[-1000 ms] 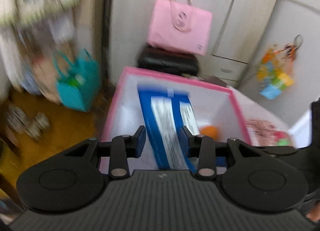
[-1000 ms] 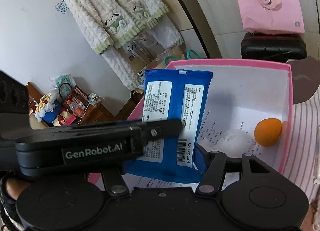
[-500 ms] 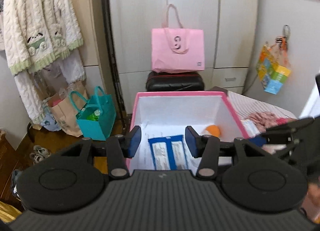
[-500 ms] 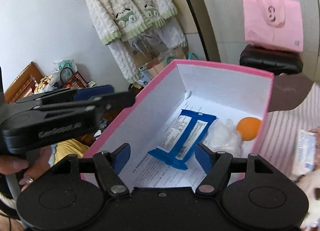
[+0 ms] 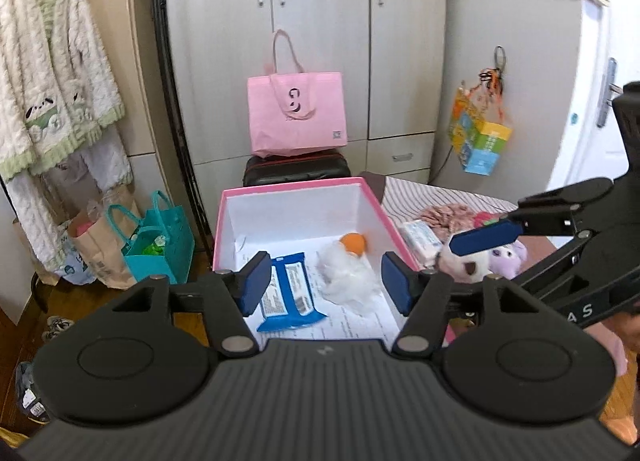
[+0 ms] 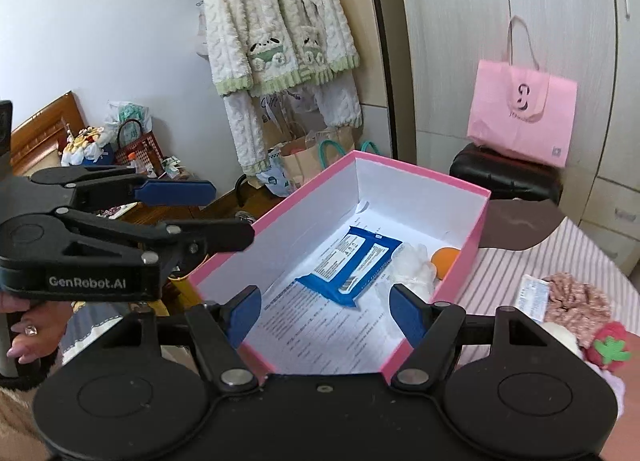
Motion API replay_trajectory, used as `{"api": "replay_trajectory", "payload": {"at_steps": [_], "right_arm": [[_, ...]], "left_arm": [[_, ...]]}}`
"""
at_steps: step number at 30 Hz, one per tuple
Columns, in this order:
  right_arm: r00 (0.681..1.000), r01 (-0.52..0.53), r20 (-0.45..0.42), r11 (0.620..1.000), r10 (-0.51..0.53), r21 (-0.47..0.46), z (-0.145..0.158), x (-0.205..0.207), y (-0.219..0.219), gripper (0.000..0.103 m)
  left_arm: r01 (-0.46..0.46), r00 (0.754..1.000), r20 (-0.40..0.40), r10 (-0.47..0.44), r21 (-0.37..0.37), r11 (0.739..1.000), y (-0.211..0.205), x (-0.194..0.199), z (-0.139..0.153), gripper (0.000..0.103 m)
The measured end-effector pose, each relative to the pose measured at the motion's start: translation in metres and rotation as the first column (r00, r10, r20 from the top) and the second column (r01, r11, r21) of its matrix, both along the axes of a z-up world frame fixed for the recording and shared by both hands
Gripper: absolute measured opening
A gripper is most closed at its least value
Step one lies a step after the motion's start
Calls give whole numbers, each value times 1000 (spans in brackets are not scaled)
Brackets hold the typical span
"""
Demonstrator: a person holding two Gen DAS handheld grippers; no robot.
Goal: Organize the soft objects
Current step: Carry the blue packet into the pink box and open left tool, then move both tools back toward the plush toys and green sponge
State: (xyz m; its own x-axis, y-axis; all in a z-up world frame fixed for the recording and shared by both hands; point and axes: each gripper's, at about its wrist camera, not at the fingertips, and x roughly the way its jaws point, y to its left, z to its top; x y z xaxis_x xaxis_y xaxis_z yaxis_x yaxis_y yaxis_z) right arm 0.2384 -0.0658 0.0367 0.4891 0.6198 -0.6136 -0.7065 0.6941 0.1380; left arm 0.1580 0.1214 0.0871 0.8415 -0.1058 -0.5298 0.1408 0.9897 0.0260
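A pink box (image 5: 298, 186) (image 6: 482, 221) with a white inside holds a blue wipes pack (image 5: 290, 293) (image 6: 352, 261), a white fluffy wad (image 5: 348, 275) (image 6: 412, 265) and an orange ball (image 5: 353, 242) (image 6: 445, 257). My left gripper (image 5: 326, 287) is open and empty above the box's near end. My right gripper (image 6: 326, 311) is open and empty above the box's near right edge. A white wipes pack (image 5: 420, 235) (image 6: 534, 297), a pink knitted item (image 5: 444, 215) (image 6: 576, 301), a white plush (image 5: 472, 263) and a purple plush (image 5: 506, 257) lie on the striped cloth (image 5: 408, 189) (image 6: 500, 273) right of the box.
A pink tote (image 5: 296, 113) sits on a black case (image 5: 296, 171) behind the box. A teal bag (image 5: 160, 241) and a paper bag (image 5: 94, 249) stand on the floor at left, under a hanging fluffy cardigan (image 5: 52, 97). Wardrobe doors (image 5: 320, 21) are behind.
My left gripper opened and let go of the blue wipes pack, which now lies in the box. Both grippers have pulled back and up from the box.
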Motion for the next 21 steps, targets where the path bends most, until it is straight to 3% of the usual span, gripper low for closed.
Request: {"api": "replay_trajectory", "payload": {"at_steps": [5, 10, 21], "right_arm": [[999, -1, 50, 1000, 2, -16, 7, -29, -14, 76], [998, -7, 69, 1000, 6, 13, 1, -56, -48, 76], [989, 96, 112, 995, -98, 25, -19, -107, -138, 76]], "left_arm": [[30, 999, 13, -30, 4, 1000, -9, -25, 6, 64], [39, 998, 52, -42, 63, 997, -23, -49, 9, 70], [145, 989, 15, -147, 64, 987, -56, -83, -5, 85]]}}
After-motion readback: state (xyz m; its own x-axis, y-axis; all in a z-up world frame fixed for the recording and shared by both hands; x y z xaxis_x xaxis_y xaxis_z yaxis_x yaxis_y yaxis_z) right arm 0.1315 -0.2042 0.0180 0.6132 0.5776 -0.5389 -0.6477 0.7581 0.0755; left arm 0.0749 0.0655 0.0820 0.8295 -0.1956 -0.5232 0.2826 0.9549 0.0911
